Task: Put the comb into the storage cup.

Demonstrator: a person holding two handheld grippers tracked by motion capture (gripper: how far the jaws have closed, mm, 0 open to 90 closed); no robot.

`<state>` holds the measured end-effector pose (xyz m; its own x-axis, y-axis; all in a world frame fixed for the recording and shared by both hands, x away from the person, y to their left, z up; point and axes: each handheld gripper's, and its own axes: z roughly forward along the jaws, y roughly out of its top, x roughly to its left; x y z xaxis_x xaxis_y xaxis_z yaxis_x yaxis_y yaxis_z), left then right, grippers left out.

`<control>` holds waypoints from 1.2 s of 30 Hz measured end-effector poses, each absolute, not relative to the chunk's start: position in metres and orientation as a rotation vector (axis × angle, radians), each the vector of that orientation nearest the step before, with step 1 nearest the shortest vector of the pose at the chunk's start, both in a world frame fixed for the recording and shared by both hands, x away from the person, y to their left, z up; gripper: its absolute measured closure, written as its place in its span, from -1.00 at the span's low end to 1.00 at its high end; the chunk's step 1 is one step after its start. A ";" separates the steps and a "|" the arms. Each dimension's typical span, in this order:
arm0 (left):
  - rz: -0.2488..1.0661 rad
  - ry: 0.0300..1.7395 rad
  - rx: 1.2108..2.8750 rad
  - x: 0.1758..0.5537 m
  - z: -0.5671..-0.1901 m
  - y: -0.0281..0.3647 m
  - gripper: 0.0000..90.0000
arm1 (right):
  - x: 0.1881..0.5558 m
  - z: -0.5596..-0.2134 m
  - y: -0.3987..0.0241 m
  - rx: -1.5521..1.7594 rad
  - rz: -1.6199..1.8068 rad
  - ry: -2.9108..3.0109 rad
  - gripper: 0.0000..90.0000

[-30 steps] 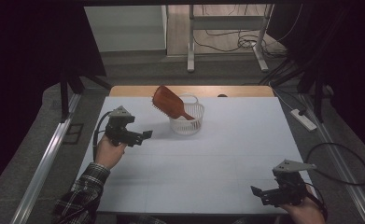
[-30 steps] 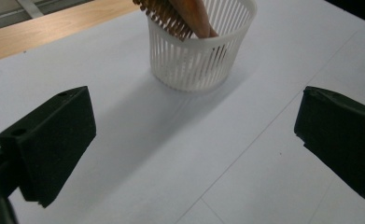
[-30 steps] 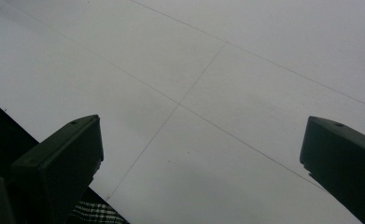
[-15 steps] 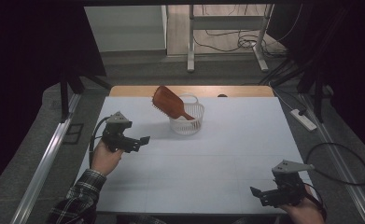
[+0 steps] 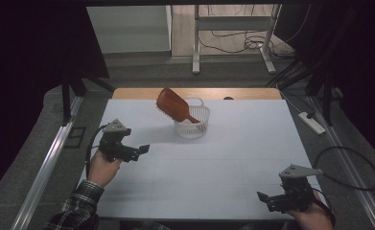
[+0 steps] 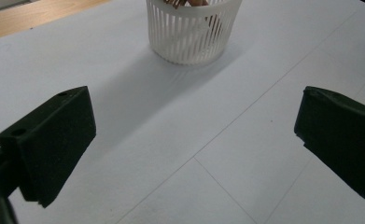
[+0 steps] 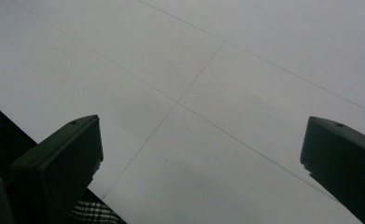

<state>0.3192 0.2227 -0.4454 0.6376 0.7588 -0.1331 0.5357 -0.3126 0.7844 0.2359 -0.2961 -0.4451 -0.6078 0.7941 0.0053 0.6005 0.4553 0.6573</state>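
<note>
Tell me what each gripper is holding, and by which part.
Nothing is held. The left gripper and the right gripper both stand open and empty above the white table.

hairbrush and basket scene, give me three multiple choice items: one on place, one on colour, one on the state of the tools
1. Where is the hairbrush?
A. flat on the table
B. propped in the basket
C. in the left tool

2. What colour is the basket?
A. white
B. blue
C. black

3. How do the jaws of the right tool stand?
A. shut on the hairbrush
B. shut on nothing
C. open, holding nothing

Answers:
1 B, its handle sits inside the basket and its head leans over the rim.
2 A, the slatted wall is white.
3 C, the right gripper view shows wide-apart jaws over bare table.
</note>
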 end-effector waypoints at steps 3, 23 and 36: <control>0.330 1.013 2.001 0.315 -0.446 0.224 -1.00 | 0.236 -0.445 -0.296 1.190 0.906 2.405 -1.00; 0.319 1.041 1.989 0.285 -0.453 0.234 -1.00 | 0.235 -0.445 -0.295 1.182 0.903 2.402 -1.00; 0.332 1.071 1.976 0.265 -0.457 0.247 -1.00 | 0.235 -0.445 -0.296 1.184 0.902 2.396 -1.00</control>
